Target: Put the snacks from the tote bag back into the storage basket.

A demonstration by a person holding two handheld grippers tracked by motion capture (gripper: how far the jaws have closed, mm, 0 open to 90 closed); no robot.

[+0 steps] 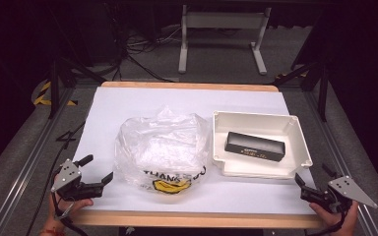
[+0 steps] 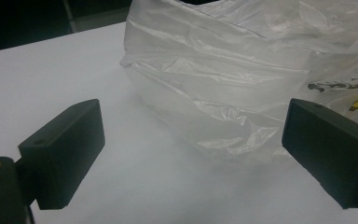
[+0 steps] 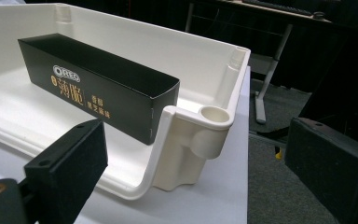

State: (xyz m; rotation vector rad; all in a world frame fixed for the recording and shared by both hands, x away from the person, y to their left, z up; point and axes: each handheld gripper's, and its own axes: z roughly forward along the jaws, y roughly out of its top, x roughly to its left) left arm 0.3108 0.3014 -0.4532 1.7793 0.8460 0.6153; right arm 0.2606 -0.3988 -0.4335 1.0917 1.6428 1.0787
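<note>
Beside the plastic bag (image 1: pixel 161 150) the left hand-held gripper (image 1: pixel 98 172) gapes wide, empty (right hand-held gripper (image 1: pixel 309 185) likewise, near the tray (image 1: pixel 302 147)).

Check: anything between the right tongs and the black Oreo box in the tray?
Yes. The tray's near wall and corner post stand between the open right tongs and the Oreo box, which lies inside the white tray. Above the rim, nothing visible blocks access.
</note>
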